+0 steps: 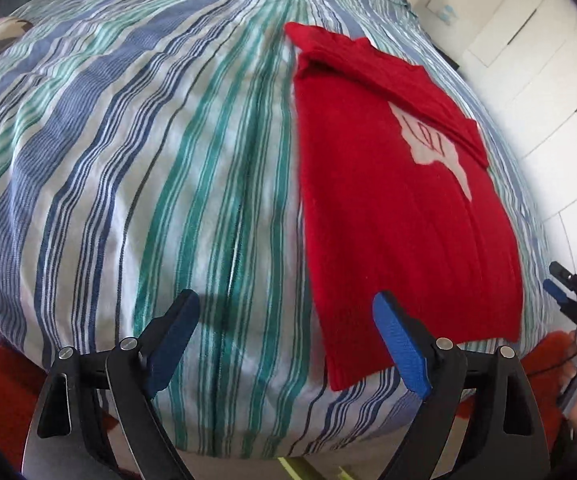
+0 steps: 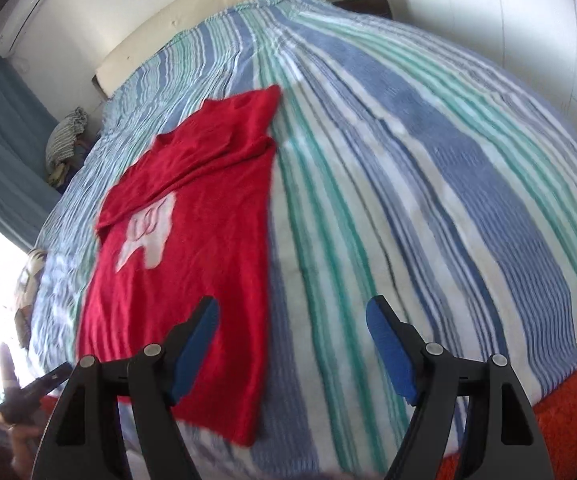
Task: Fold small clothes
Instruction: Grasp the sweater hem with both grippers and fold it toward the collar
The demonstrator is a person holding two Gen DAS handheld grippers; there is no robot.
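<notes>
We hold the left gripper (image 1: 286, 338) and right gripper (image 2: 292, 342) wide, empty. The red garment (image 1: 388, 208), right of frame centre, is part-folded on the striped bedcover (image 1: 128, 160); next, in our judgement, grip its near hem.

white print (image 1: 434, 148) on red sweater (image 1: 400, 240): upper part hidden under folded sleeve | right gripper (image 1: 568, 300): cut off at frame edge, jaws unreadable | right view: motion-blurred
</notes>
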